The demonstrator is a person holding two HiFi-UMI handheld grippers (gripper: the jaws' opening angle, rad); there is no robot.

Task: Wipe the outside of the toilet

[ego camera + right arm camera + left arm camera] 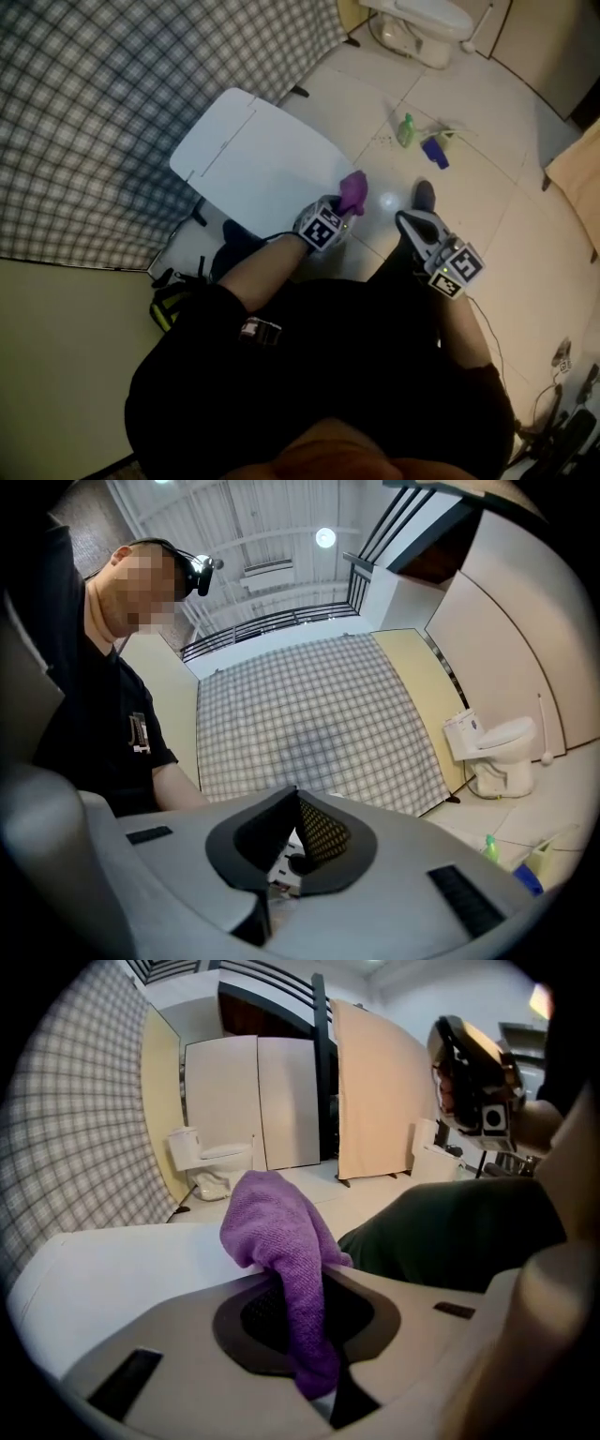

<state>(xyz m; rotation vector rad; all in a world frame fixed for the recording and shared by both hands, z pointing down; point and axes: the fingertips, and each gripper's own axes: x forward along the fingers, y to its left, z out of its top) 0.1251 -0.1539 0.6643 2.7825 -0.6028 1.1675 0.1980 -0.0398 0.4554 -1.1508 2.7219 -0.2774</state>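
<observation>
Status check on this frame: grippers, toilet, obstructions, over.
Left gripper shut on purple cloth. Right gripper shut, empty. Toilet far across the floor, untouched. Green bottle and blue item on floor between.

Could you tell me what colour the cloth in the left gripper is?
Purple. The cloth shows best in the left gripper view.

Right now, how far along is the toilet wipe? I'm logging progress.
Done: the cloth is clamped in the left gripper. In hand: only that; the right gripper is shut and empty. Left: all the wiping. The toilet stands far across the floor, nowhere near the cloth, and the green bottle sits on the tiles in between, not held.
</observation>
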